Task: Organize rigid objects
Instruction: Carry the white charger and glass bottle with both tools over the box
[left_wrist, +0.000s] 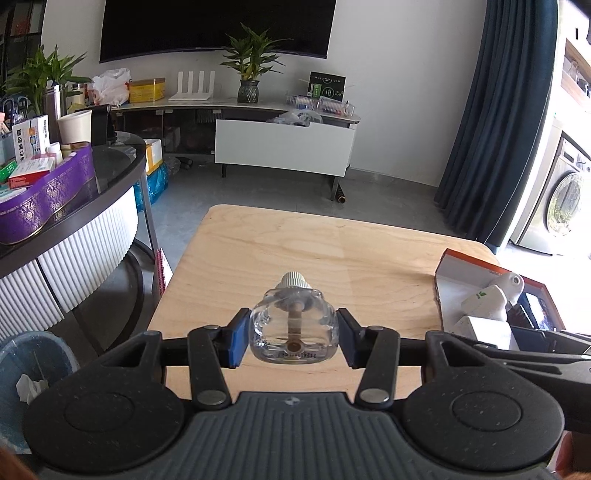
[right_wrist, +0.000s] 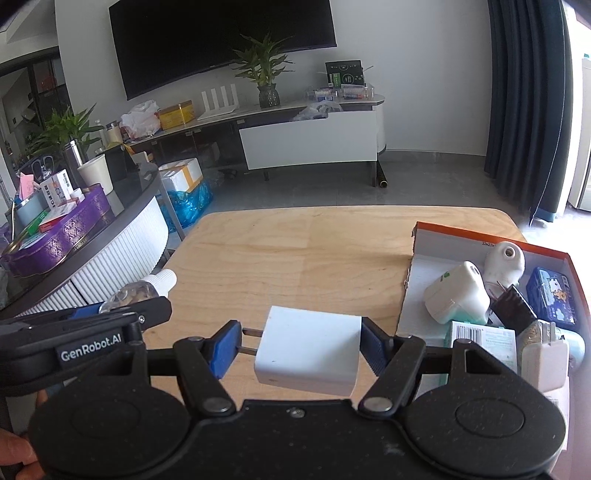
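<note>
Over the wooden bench (left_wrist: 295, 251), left of the box (right_wrist: 413, 291), my left hand-held gripper (left_wrist: 293, 334) grips one clear bottle (left_wrist: 293, 328) and my right hand-held gripper (right_wrist: 299, 347) one white charger (right_wrist: 308, 349).

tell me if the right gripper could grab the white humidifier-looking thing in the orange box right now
Probably not yet. The right gripper is shut on a white charger, so its jaws are full. The rounded white device lies uncovered at the far end of the orange box, so the path looks free once the charger is released.

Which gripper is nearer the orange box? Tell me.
Right. The right gripper, holding the white charger, sits just beside the orange box; the left gripper, holding the clear bottle, is farther left.
</note>
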